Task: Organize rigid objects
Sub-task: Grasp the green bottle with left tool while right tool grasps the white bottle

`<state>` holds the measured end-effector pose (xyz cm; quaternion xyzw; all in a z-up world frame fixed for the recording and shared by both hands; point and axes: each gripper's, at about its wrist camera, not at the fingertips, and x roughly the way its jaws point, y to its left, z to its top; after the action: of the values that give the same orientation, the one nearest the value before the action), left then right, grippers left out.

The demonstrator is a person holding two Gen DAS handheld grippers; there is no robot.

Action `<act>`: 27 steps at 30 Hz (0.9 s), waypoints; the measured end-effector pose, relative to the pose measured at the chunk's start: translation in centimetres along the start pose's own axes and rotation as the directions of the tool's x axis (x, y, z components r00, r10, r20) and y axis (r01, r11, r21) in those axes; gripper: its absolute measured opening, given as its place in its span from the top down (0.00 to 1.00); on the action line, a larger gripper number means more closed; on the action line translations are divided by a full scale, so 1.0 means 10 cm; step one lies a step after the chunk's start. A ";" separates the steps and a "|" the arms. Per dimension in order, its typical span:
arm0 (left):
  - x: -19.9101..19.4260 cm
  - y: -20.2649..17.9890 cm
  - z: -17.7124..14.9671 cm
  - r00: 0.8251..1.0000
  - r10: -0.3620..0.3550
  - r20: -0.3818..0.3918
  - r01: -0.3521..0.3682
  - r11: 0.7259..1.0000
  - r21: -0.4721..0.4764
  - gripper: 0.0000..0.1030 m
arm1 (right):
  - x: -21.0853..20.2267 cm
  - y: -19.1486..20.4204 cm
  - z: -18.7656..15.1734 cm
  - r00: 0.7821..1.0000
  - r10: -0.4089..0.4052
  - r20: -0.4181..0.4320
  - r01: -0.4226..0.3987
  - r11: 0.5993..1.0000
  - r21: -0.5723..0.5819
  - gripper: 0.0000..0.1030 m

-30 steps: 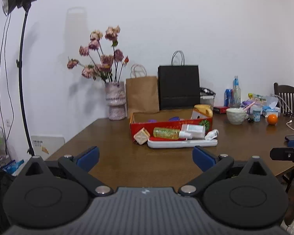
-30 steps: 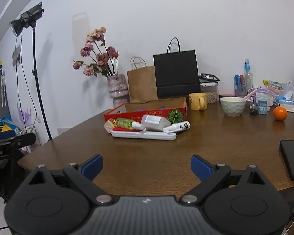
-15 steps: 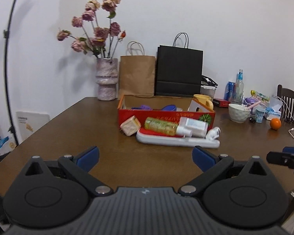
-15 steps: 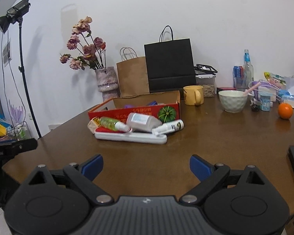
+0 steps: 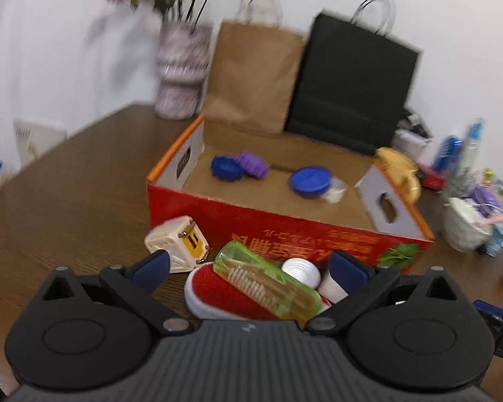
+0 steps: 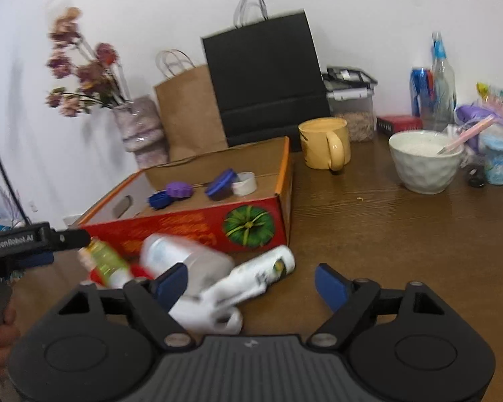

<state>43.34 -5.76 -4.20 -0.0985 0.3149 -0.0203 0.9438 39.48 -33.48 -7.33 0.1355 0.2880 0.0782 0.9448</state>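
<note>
Left wrist view: the left gripper (image 5: 248, 269) is spread wide, its pads touching nothing. Between and just under its fingers lies a green bottle (image 5: 268, 284) on a red-topped white tray (image 5: 214, 296), with a white cap (image 5: 301, 269) just past the bottle. A cream cube (image 5: 177, 243) sits just ahead of the left finger. Straight ahead stands the red box (image 5: 285, 231), holding blue and purple lids (image 5: 239, 165).

Right wrist view: the right gripper (image 6: 251, 281) stands open, its jaws having just been narrowing, gripping nothing. A white tube (image 6: 251, 276) lies between the fingers, not pressed by either pad. A clear bottle (image 6: 187, 256) lies by the left finger. The box (image 6: 191, 227) is ahead and to the left; a yellow mug (image 6: 325, 147) and a white bowl (image 6: 422, 164) stand well ahead on the table (image 6: 402, 234).
</note>
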 end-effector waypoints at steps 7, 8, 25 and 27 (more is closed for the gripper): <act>0.35 -0.11 -0.10 0.998 0.037 -0.059 -0.035 0.999 0.027 0.33 | 0.58 -0.12 0.00 0.998 -0.008 -0.069 0.013 0.997 0.080 0.46; 0.33 -0.10 -0.13 0.998 0.026 -0.049 -0.025 0.999 0.039 0.35 | 0.61 -0.09 -0.02 0.998 -0.022 -0.066 0.025 0.998 0.050 0.46; 0.19 0.00 -0.26 1.000 0.014 0.002 -0.014 0.976 0.217 0.70 | 0.59 0.04 -0.13 0.995 -0.087 -0.057 0.077 0.985 -0.151 0.74; 0.09 0.01 -0.30 1.000 -0.001 0.020 -0.004 0.977 0.212 0.70 | 0.51 0.04 -0.14 0.996 -0.076 -0.038 0.070 0.987 -0.148 0.74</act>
<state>42.27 -6.23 -7.12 0.0025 0.3016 -0.0521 0.9520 42.84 -31.69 -10.95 0.0533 0.3070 0.0675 0.9478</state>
